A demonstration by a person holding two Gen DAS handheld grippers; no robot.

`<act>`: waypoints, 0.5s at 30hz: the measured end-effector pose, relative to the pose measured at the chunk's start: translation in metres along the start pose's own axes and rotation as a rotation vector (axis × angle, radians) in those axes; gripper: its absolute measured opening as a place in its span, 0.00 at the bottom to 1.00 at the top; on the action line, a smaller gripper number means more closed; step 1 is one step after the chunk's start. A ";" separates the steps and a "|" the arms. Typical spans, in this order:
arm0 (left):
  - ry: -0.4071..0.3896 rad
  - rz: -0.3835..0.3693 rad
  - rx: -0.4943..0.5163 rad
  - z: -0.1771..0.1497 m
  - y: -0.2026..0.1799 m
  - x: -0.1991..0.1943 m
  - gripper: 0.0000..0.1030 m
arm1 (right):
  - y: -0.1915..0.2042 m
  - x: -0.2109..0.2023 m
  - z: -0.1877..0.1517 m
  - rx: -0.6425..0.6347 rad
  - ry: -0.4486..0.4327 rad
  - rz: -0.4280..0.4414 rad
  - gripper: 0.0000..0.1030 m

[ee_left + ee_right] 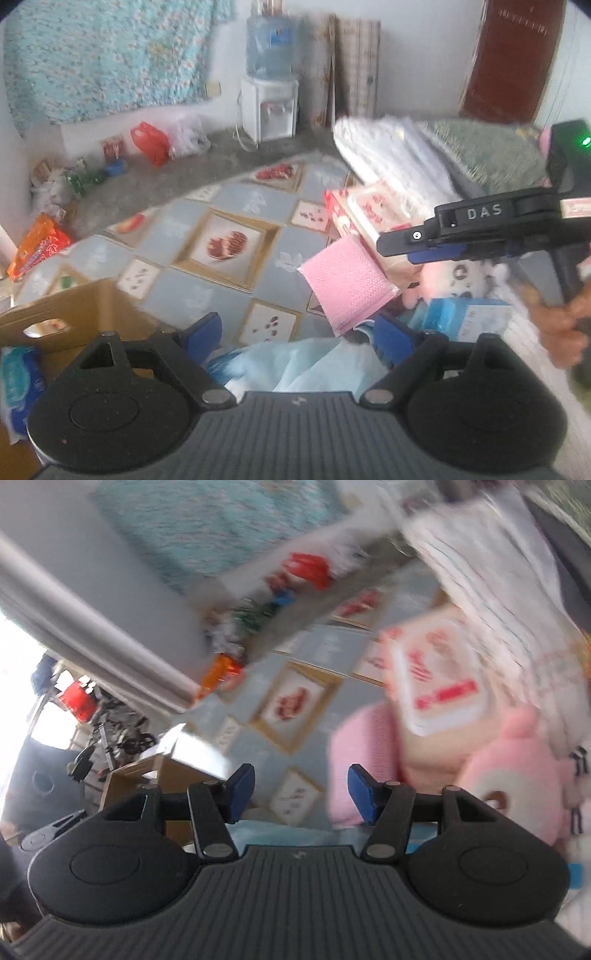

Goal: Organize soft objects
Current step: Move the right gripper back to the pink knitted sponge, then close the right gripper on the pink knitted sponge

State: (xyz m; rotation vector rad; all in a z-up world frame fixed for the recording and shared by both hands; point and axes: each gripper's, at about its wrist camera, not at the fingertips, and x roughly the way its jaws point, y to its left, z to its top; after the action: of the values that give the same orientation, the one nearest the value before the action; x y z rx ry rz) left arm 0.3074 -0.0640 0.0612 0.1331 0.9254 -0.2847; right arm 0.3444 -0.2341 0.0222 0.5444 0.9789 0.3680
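Leftmost, in the left wrist view: orange snack bag (38,246) on the floor edge, then a cardboard box (74,314) with a blue-and-white soft pack (20,384) beside it. Left gripper (299,334) spread wide, blue pads apart, nothing pinched; pale blue cloth (306,363) lies just below and between the fingers, not gripped. Patterned tablecloth (207,218) bare in the middle. Right of centre, a pink quilted cloth (345,284) leans against a pink-and-white wipes pack (364,214); a folded white bundle (391,155) sits behind them. Blue tissue box (469,317) near the right edge. Right gripper (399,249) enters from the right, held by a hand (565,325), its tip over the wipes pack.

Right wrist view, heavily blurred: right gripper (301,790) partly spread, released, nothing between the pads. Pink plush toy (517,760) at far right, touching the wipes pack.
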 end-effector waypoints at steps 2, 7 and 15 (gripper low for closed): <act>0.040 0.012 0.023 0.006 -0.015 0.029 0.85 | -0.014 0.012 0.004 0.015 0.028 -0.029 0.54; 0.139 -0.034 0.060 0.014 -0.029 0.072 0.80 | -0.025 0.044 0.010 0.013 0.090 -0.079 0.52; 0.259 -0.102 0.030 0.029 -0.035 0.114 0.86 | -0.028 0.059 0.020 0.006 0.166 -0.065 0.51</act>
State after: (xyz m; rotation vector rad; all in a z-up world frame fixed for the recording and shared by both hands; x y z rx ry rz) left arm 0.3834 -0.1253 -0.0128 0.1527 1.1872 -0.3824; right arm 0.3938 -0.2314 -0.0255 0.4917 1.1555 0.3561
